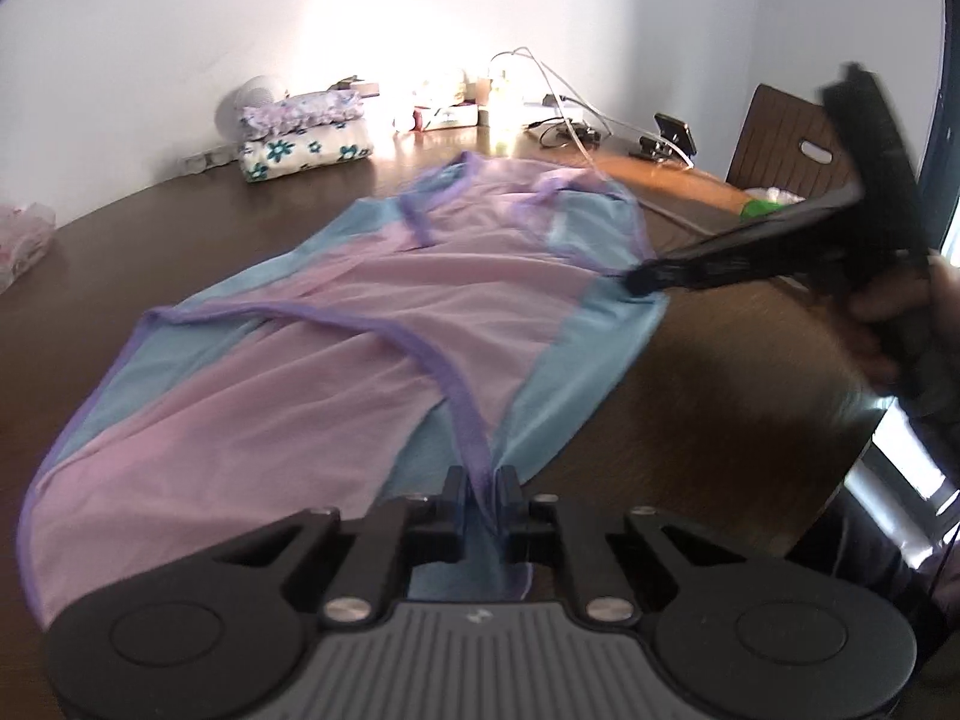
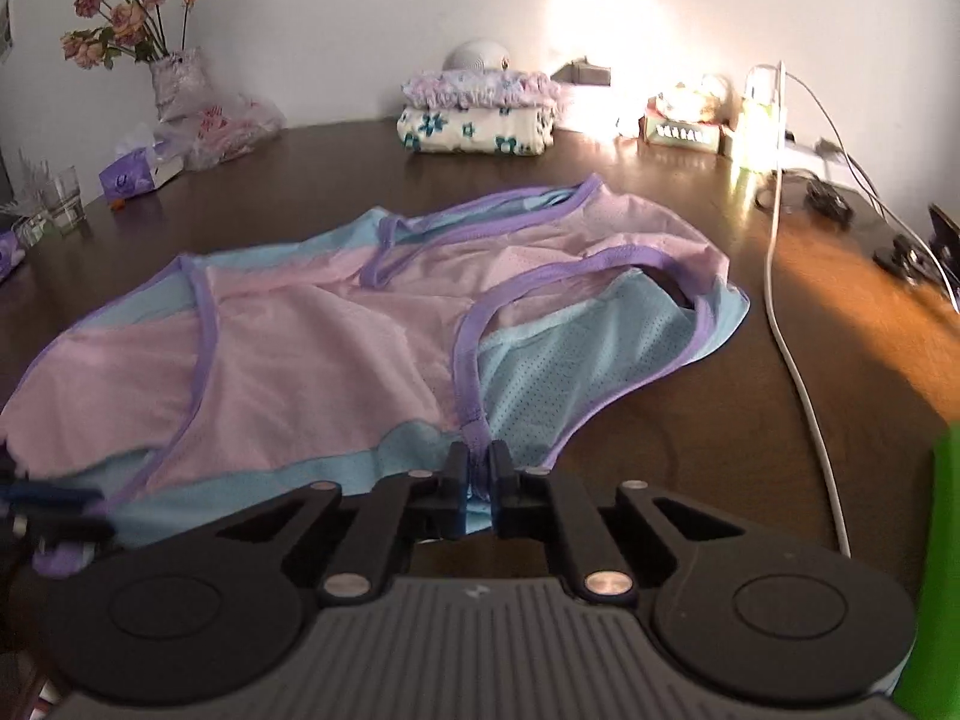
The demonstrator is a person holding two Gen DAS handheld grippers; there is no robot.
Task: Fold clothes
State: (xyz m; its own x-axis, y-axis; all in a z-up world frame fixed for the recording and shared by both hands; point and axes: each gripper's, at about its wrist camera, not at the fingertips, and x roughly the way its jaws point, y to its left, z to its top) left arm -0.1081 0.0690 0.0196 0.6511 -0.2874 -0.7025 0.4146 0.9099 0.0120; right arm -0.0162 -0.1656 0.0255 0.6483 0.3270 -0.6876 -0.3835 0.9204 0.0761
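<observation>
My left gripper [image 1: 482,501] and right gripper [image 2: 478,477] each pinch the near hem of a pink, blue and purple-trimmed sleeveless top [image 1: 336,324], jaws closed tight on the purple binding. The garment lies spread flat across the middle of the dark wooden table [image 2: 690,420], its neckline toward the far edge. Folded floral clothes [image 2: 477,120] sit stacked at the far edge, a white cable [image 2: 792,348] trailing along the right side.
</observation>
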